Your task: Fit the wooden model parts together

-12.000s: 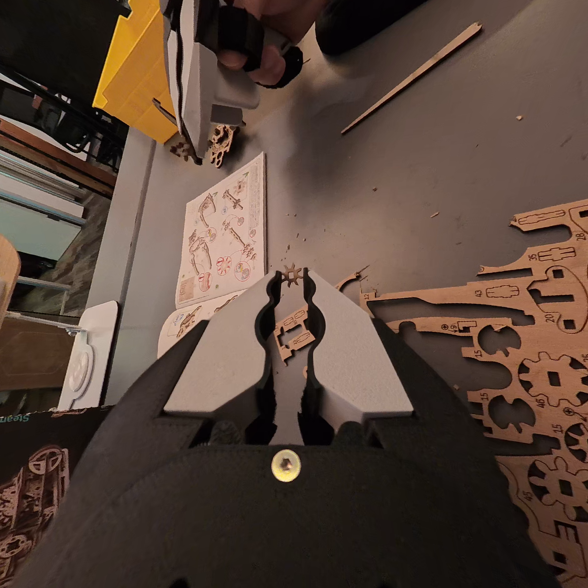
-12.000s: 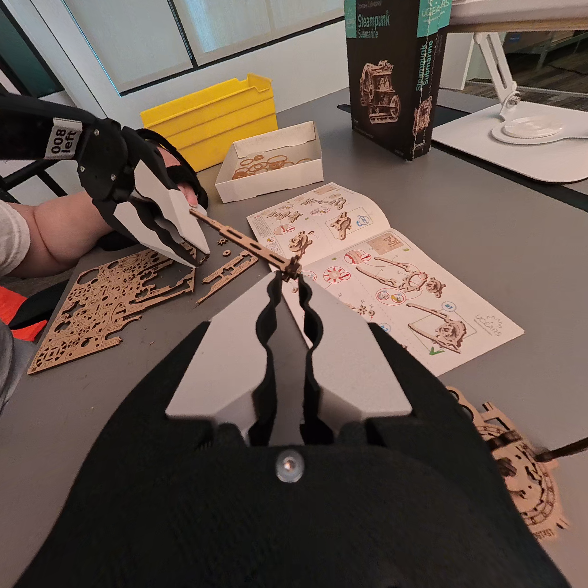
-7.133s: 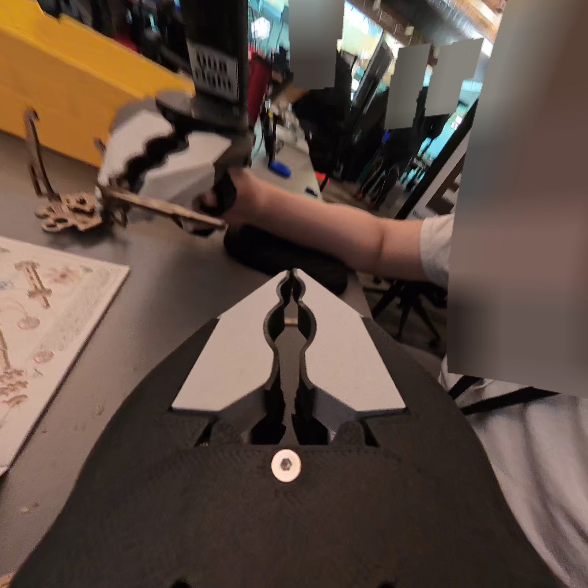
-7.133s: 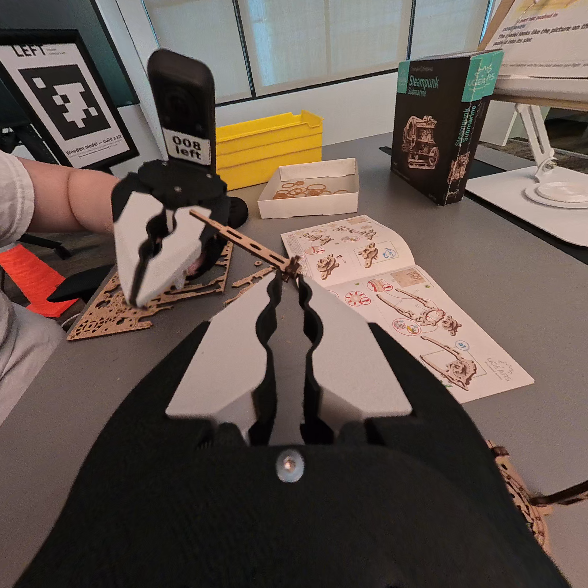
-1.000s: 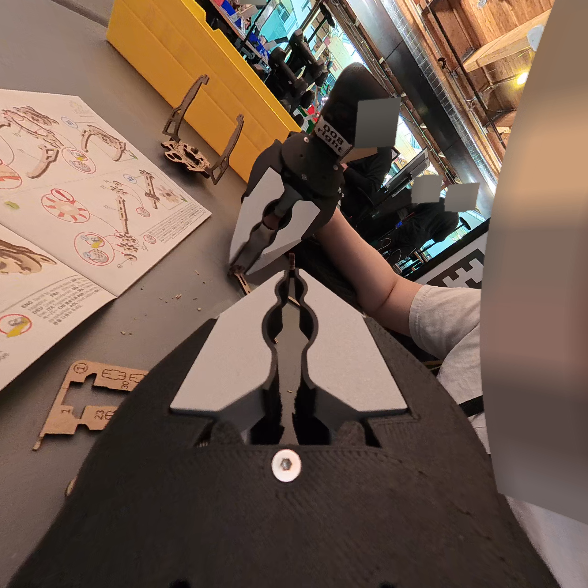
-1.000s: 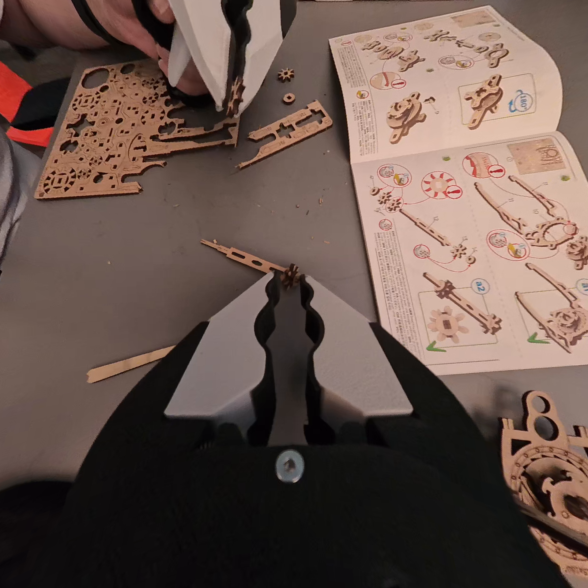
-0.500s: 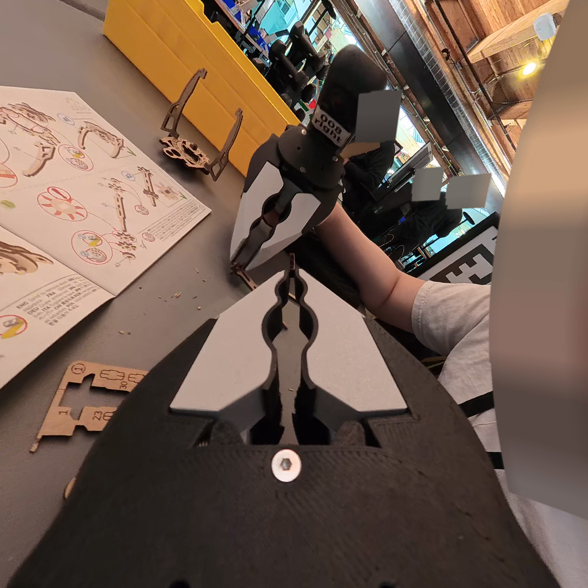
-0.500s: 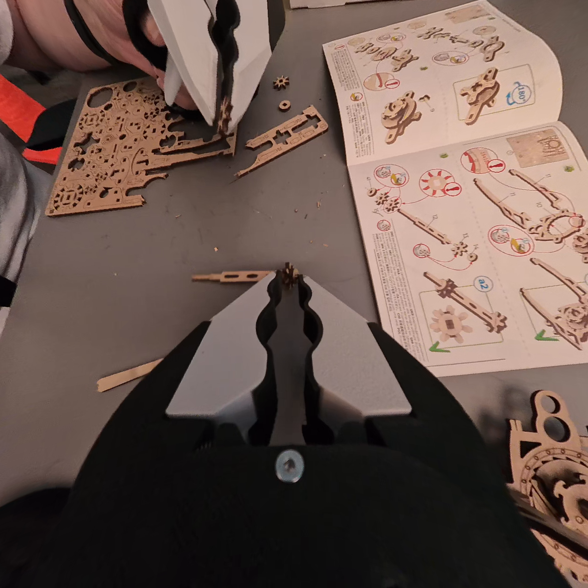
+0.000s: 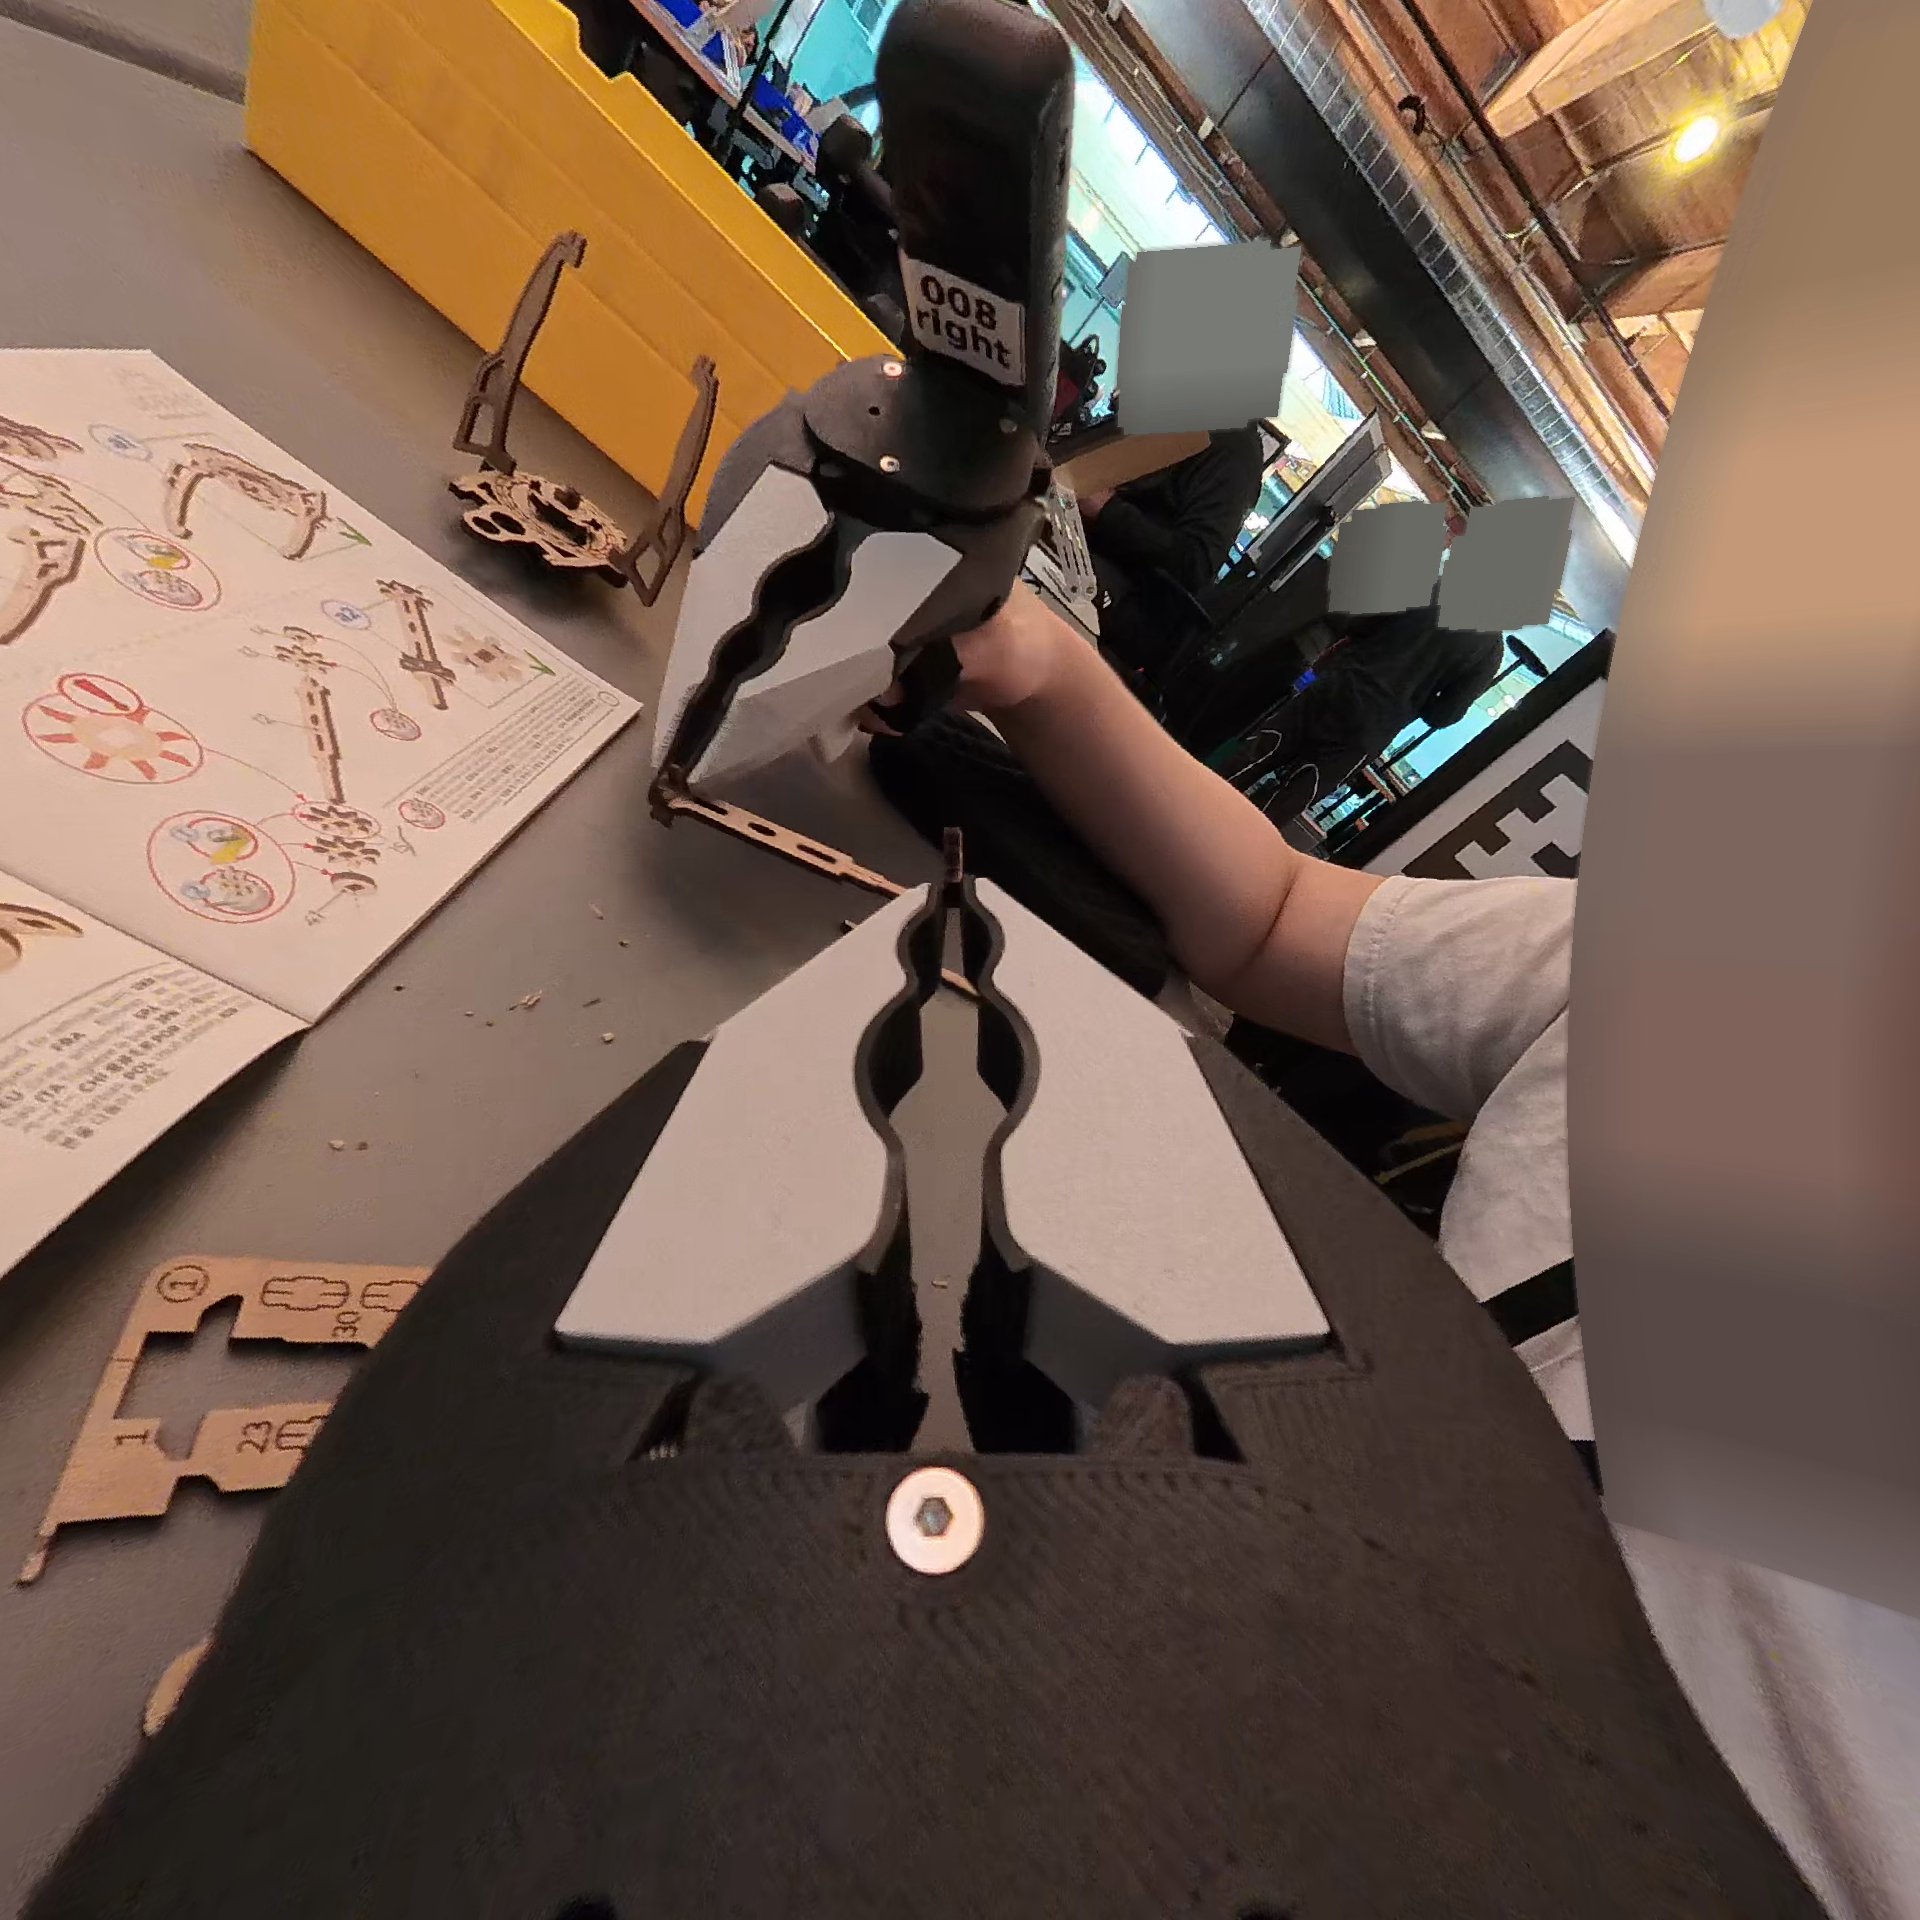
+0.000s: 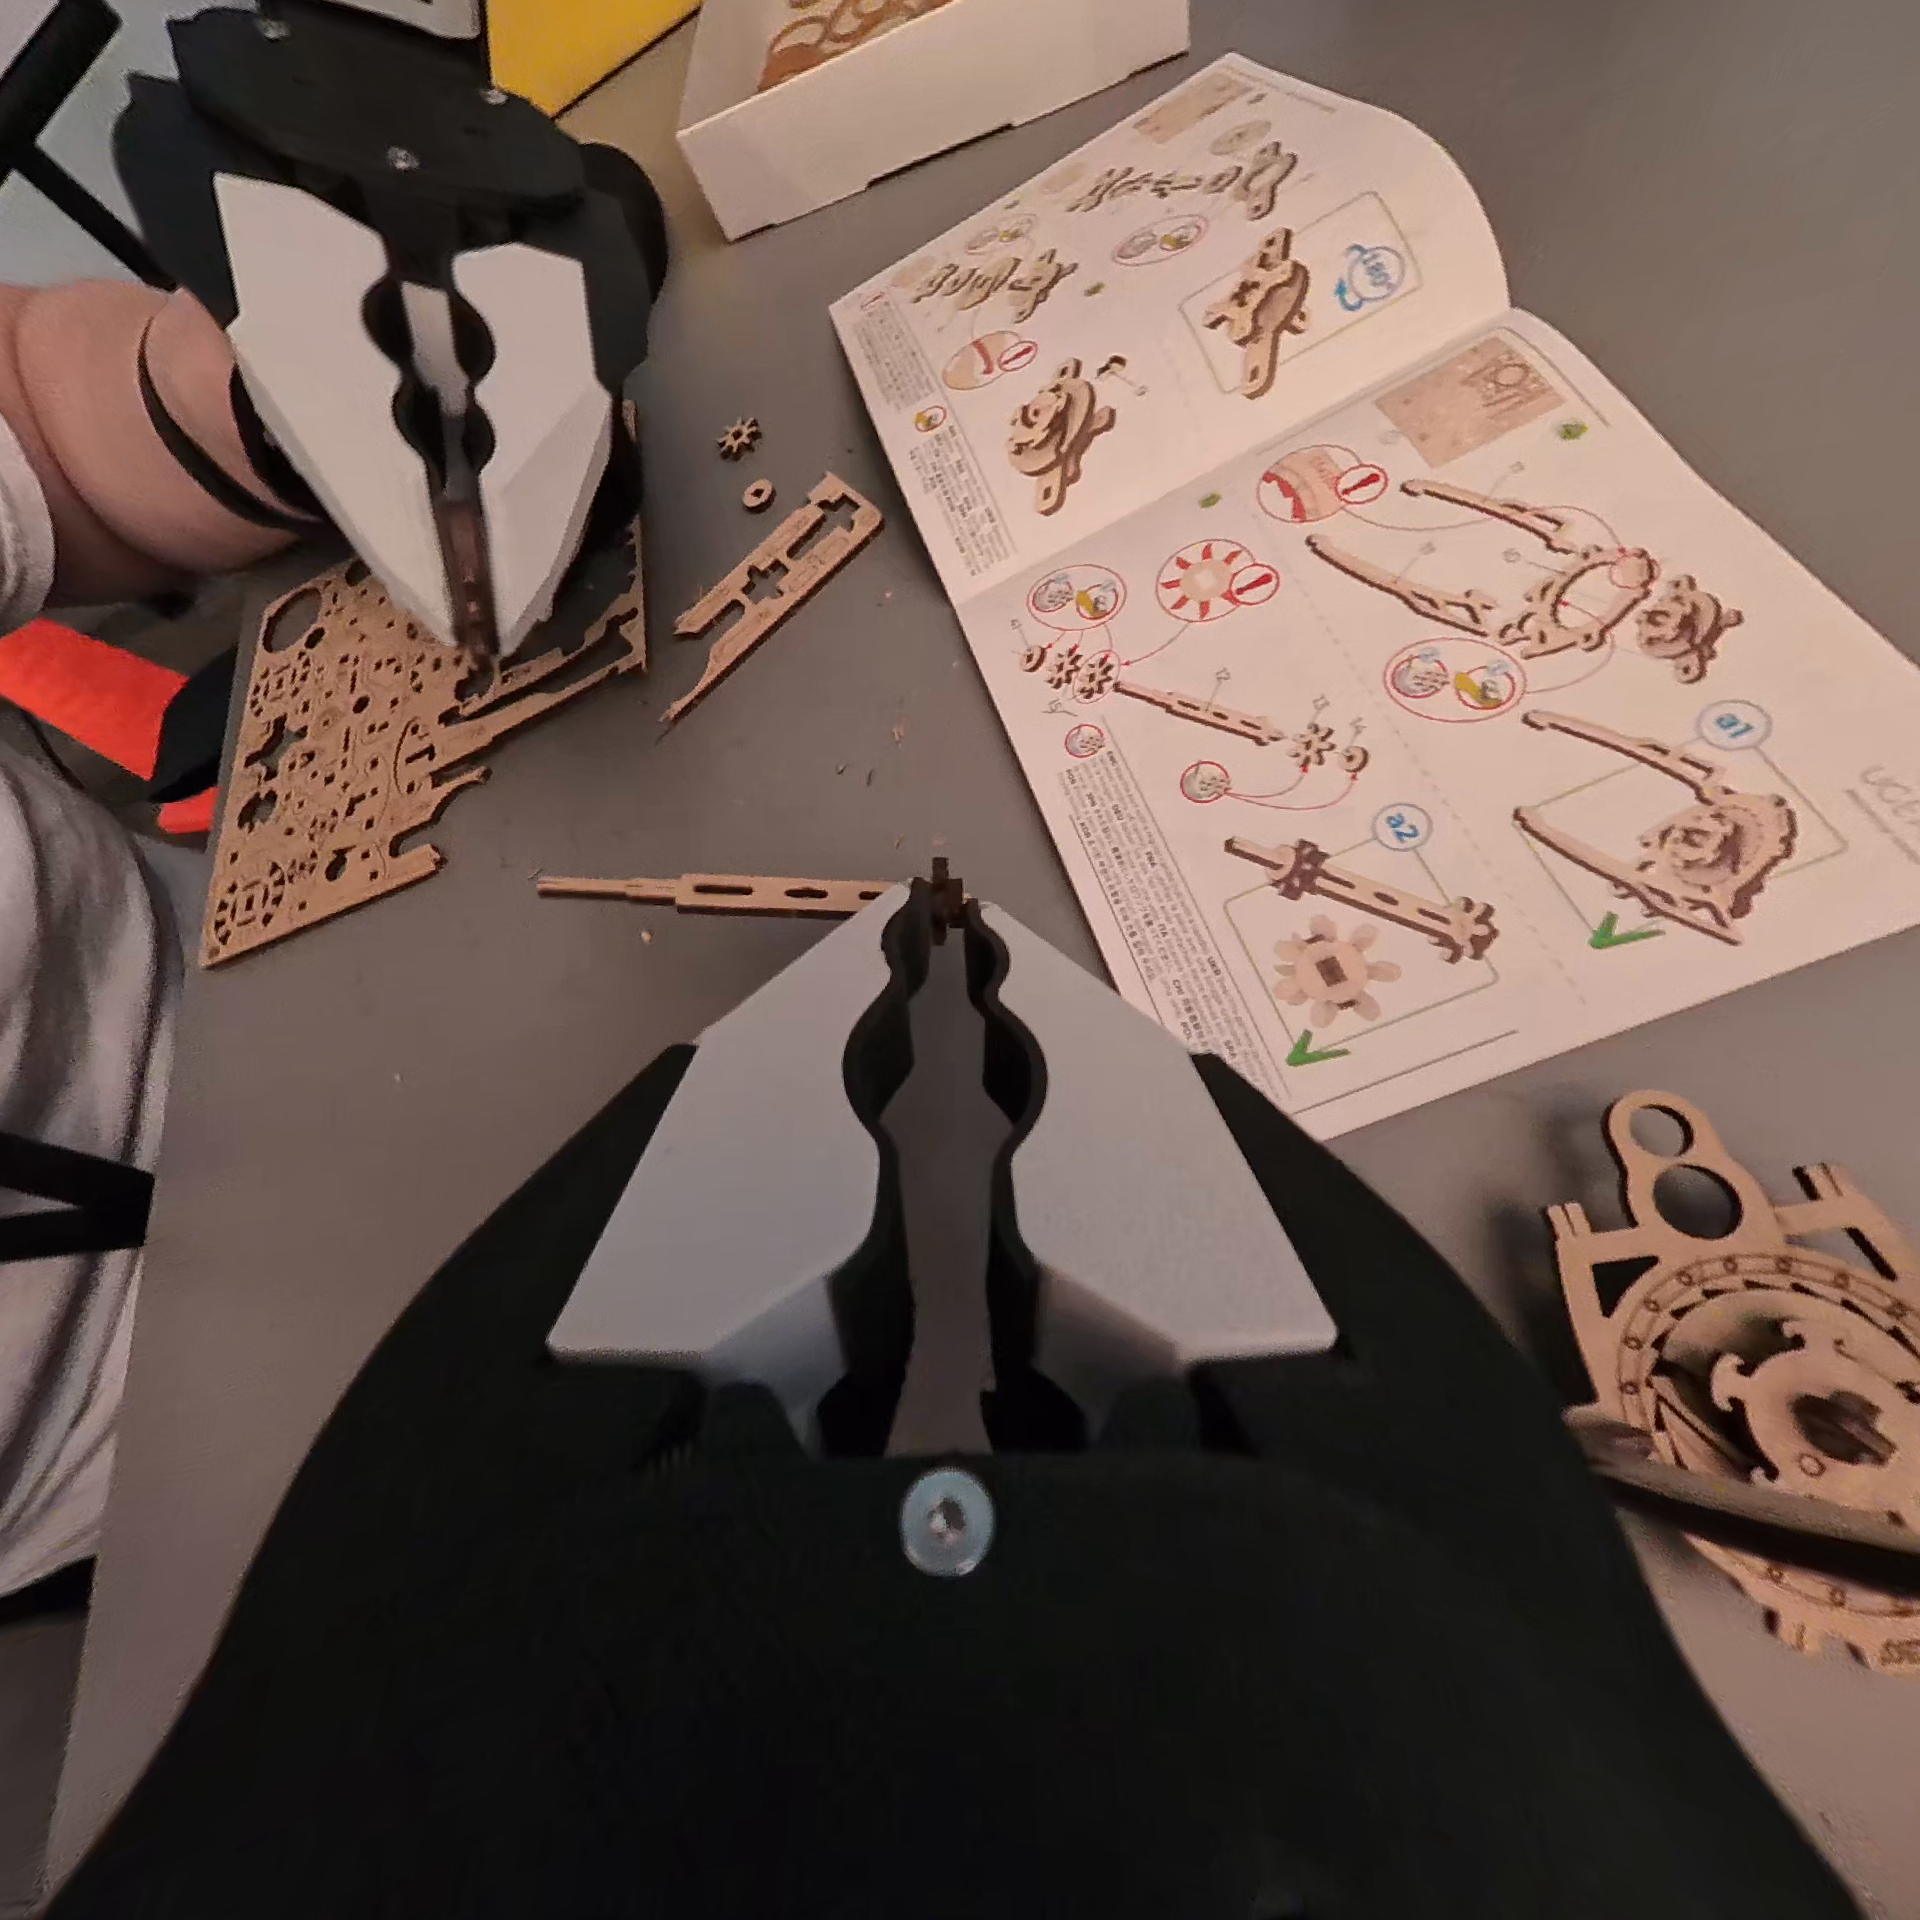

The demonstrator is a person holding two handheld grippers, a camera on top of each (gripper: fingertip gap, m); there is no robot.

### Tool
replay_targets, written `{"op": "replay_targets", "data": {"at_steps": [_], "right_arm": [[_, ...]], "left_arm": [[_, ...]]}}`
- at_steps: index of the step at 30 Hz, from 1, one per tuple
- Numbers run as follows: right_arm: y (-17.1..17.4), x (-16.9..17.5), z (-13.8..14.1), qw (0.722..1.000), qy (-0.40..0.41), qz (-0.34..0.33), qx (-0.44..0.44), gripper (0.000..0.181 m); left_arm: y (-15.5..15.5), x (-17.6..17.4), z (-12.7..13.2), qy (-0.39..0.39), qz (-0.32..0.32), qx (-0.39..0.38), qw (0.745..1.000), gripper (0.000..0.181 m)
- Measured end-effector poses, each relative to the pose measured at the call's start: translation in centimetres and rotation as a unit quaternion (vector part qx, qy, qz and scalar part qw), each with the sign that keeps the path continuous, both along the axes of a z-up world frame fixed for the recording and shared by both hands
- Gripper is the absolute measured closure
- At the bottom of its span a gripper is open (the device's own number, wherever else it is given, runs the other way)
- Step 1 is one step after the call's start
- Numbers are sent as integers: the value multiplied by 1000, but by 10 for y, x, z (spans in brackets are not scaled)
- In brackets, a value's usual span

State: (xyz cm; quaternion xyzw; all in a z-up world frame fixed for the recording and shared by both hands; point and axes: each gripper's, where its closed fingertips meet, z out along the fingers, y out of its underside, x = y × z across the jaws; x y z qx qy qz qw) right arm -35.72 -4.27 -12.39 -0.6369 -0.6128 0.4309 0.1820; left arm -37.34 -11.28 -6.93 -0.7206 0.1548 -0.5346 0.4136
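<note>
My left wrist view looks low across the table (image 9: 436, 1101) toward the right claw (image 9: 665, 774) at 11 o'clock; my right view looks steeply down, sharing the booklet (image 10: 1299, 623).

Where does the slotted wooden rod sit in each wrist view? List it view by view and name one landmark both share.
Left wrist view: the slotted wooden rod lies centre, above this gripper's fingertips, one end pinched by the right gripper.
Right wrist view: the rod runs left from the right gripper, centre frame, level.
Shared landmark: the open instruction booklet, left in the left wrist view, upper right in the right wrist view.
</note>
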Motion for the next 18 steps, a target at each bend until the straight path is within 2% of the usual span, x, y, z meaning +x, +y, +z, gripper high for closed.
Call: {"op": "replay_targets", "data": {"at_steps": [7,18], "right_arm": [[7,-6,1,997,-12,-61,-38,179],[10,-11,8,987,7,-102,-125,178]], "left_arm": [[-1,3,5,-11,-1,12,1000,181],[-3,6,10,-45,-6,7,999,181]]}}
